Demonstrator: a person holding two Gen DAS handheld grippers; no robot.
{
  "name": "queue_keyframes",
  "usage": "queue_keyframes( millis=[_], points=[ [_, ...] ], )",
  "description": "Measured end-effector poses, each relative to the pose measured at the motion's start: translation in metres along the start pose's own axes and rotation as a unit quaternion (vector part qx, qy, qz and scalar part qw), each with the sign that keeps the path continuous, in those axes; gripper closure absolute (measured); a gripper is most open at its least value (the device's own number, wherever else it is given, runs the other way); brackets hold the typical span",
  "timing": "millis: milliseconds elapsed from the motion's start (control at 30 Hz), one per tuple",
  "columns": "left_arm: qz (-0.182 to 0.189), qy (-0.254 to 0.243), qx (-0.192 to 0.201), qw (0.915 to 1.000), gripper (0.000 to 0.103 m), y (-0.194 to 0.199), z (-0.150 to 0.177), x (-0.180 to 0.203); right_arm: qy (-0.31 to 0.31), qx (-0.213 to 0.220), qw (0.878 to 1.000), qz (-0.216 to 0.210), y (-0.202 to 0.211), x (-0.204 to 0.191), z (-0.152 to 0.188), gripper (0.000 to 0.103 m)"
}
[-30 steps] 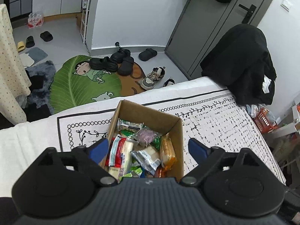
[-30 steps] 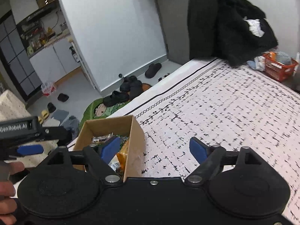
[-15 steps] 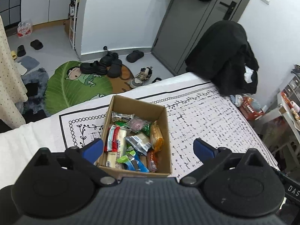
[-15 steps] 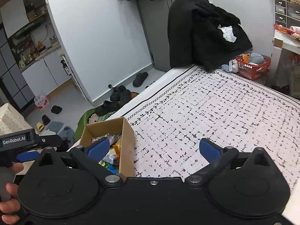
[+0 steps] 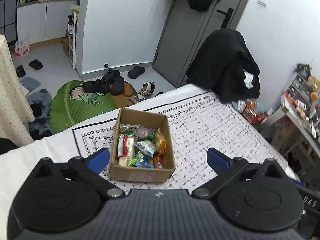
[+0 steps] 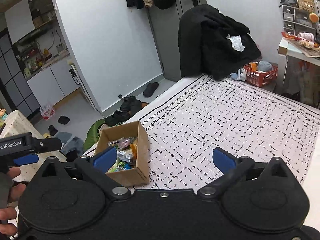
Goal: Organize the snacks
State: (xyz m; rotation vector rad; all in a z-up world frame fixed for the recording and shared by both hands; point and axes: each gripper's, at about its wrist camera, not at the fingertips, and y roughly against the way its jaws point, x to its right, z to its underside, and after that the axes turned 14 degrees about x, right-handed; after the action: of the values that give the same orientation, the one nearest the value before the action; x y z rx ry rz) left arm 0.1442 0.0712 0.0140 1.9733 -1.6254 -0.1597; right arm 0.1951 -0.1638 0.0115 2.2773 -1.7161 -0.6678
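An open cardboard box [image 5: 140,175] [image 6: 143,138] rests on the patterned bed cover near its left edge. Several wrapped snacks [image 5: 140,146] [image 6: 125,155] lie packed inside. My left gripper [image 5: 158,159] hovers open above the box's near side, with nothing between its blue fingertips. My right gripper [image 6: 163,158] also stands open and empty, above the cover just right of the box. In the right wrist view the left gripper's body [image 6: 26,144] shows at the left edge, held by a hand [image 6: 10,182].
The black-and-white bed cover [image 6: 230,120] stretches to the right of the box. A black coat [image 5: 226,68] hangs at the bed's far corner. A red basket [image 6: 260,74] and a cluttered desk [image 6: 298,44] stand at the right. Shoes [image 5: 104,82] and a green mat [image 5: 74,104] lie on the floor beyond.
Both grippers have pulled back and up from the box, which now appears smaller and farther. Both stay open and empty.
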Motion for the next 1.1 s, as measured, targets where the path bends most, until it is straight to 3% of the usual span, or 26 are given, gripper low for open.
queue_keyframes(
  millis=[533, 1100],
  points=[
    [0.016, -0.041, 0.038, 0.9983, 0.000, 0.066, 0.015, 0.001, 0.011, 0.033, 0.999, 0.002, 0.067, -0.002, 0.012, 0.000],
    [0.031, -0.086, 0.061, 0.9939, 0.000, 0.107, 0.031, -0.002, 0.025, 0.044, 0.999, -0.002, 0.100, -0.013, 0.029, 0.000]
  ],
)
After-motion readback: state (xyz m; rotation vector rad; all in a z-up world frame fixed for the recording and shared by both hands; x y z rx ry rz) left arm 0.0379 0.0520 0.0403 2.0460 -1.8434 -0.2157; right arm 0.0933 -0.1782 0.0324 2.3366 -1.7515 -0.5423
